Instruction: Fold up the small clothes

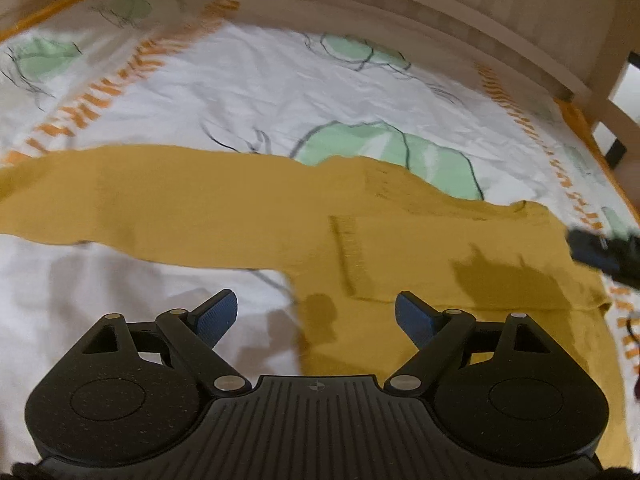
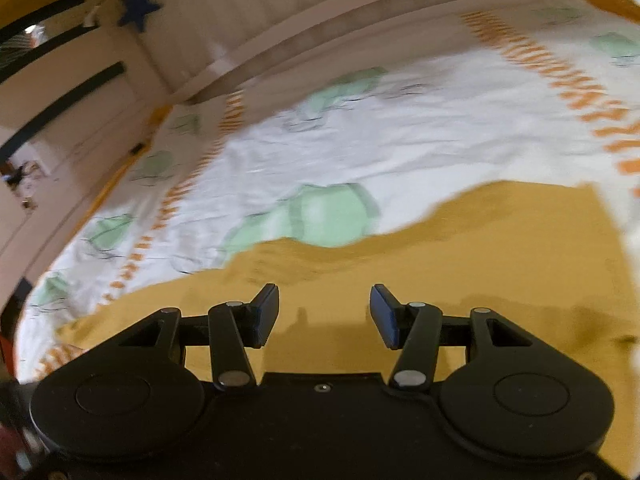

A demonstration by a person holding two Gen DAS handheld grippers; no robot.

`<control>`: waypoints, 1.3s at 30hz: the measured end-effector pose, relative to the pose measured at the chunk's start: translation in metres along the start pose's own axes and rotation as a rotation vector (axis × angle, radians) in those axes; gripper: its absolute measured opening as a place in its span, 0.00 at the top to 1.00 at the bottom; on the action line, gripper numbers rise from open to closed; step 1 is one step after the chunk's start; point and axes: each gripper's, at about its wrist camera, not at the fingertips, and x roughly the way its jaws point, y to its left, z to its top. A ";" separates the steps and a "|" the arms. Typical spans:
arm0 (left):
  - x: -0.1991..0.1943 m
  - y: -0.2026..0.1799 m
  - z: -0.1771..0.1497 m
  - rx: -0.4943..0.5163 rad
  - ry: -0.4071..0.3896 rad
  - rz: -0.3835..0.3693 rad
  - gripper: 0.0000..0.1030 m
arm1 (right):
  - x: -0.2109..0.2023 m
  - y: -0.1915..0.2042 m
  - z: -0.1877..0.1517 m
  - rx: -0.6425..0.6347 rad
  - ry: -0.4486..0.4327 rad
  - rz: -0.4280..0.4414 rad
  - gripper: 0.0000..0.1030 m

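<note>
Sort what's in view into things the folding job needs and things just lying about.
Job:
- mustard garment, spread flat on the sheet
- left tongs, open, empty
- right tongs, open, empty

Lying about:
- patterned sheet
- wooden bed rail
- blue star hanging beyond the bed

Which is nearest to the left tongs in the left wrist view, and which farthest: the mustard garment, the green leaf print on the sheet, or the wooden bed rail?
1. Mustard garment: directly under and ahead of the left tongs.
2. Green leaf print: on the sheet, just beyond the garment's far edge.
3. Wooden bed rail: along the far side of the bed, at the top.
</note>
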 end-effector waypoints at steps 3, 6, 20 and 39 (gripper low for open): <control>0.017 -0.007 0.006 -0.023 0.022 -0.030 0.18 | -0.019 -0.019 -0.008 -0.037 -0.020 -0.064 0.43; 0.030 -0.016 0.012 -0.008 0.024 -0.027 0.22 | -0.036 -0.033 -0.015 -0.083 -0.052 -0.139 0.42; 0.062 -0.035 0.026 0.000 0.039 -0.004 0.96 | -0.063 -0.092 -0.031 -0.081 -0.102 -0.295 0.36; 0.067 -0.029 0.010 0.171 -0.014 0.172 0.64 | -0.028 -0.135 -0.020 -0.027 -0.030 -0.471 0.39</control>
